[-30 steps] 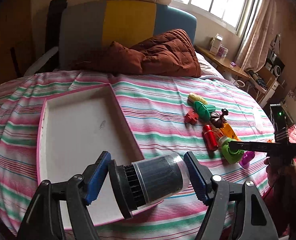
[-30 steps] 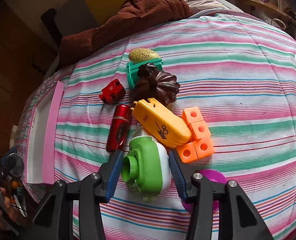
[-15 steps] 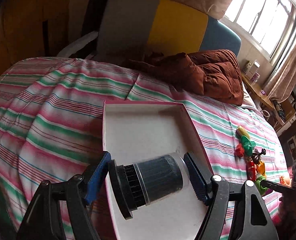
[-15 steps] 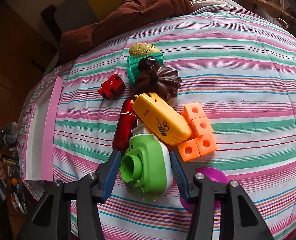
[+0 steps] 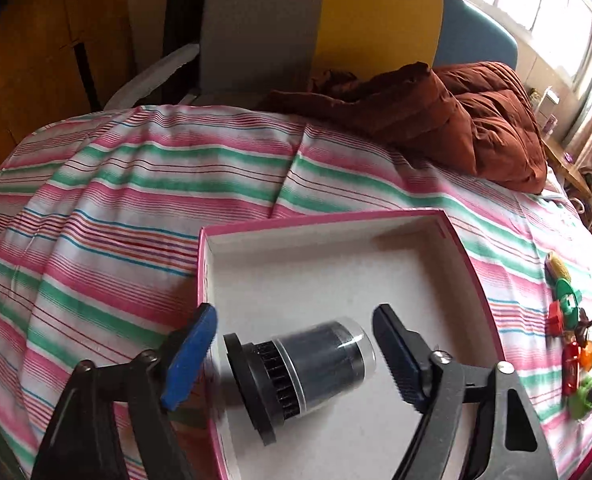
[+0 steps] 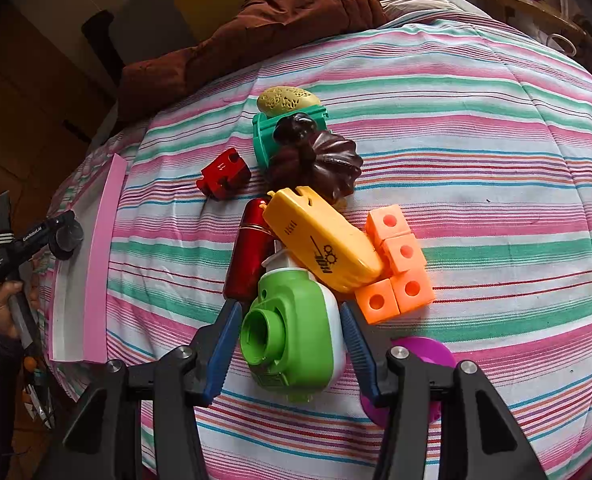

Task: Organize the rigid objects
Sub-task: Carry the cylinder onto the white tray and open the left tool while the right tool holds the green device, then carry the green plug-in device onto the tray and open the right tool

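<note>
My left gripper (image 5: 296,354) is open over the pink-rimmed white box (image 5: 324,220). A black cylinder with a clear cap (image 5: 302,368) lies between its spread jaws, touching neither finger, blurred, over the box floor. My right gripper (image 6: 291,334) has its jaws on both sides of a green and white toy camera (image 6: 291,336) on the bed; the pads sit at its sides, and I cannot tell whether they press it. Behind it lie a yellow toy (image 6: 320,240), a red cylinder (image 6: 247,256), orange cubes (image 6: 396,264), a brown figure (image 6: 316,156), a teal holder (image 6: 263,136) and a red block (image 6: 223,172).
A striped sheet (image 5: 115,208) covers the bed. A brown quilt (image 5: 456,116) lies at the headboard. A purple disc (image 6: 424,356) sits under my right finger. The box's pink rim (image 6: 99,256) and my left gripper (image 6: 35,236) show at the left of the right wrist view.
My left gripper opened and let go of the black cylinder over the box. My right gripper moved slightly closer around the green toy camera.
</note>
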Action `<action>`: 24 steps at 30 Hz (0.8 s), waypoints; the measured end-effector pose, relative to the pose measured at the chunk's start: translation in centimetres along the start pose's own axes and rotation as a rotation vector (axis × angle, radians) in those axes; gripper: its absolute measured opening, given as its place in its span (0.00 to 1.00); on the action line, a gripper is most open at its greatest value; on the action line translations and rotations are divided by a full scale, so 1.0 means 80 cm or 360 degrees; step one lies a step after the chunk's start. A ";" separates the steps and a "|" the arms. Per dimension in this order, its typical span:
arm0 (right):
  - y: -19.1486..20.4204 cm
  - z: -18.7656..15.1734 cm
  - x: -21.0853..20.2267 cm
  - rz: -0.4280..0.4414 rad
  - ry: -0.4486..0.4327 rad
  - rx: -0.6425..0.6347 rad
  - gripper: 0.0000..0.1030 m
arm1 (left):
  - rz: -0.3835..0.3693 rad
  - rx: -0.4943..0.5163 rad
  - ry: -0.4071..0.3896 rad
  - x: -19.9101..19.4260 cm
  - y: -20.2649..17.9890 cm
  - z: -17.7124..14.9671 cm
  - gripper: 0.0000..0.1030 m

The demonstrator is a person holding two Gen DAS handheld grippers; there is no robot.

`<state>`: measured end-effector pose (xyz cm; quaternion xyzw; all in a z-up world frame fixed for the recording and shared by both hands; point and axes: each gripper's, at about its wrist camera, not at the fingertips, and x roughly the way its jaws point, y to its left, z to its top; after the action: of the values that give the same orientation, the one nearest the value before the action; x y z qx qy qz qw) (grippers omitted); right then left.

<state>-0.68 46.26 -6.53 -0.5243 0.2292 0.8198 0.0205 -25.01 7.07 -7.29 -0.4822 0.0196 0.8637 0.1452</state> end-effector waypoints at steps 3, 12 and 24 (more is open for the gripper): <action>0.000 0.000 0.000 0.0000 0.0001 0.0002 0.51 | 0.0010 -0.0016 -0.0063 -0.016 0.002 -0.001 1.00; 0.001 0.001 0.001 -0.0027 0.0012 -0.0018 0.51 | 0.0089 -0.0016 -0.0295 -0.115 0.006 -0.061 1.00; 0.009 -0.005 0.004 -0.0071 0.0021 -0.0071 0.51 | -0.0005 0.0192 -0.0314 -0.175 -0.072 -0.184 1.00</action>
<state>-0.68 45.41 -6.72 -0.5350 0.1991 0.8207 0.0256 -4.40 6.80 -2.80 -0.3852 0.0564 0.9041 0.1765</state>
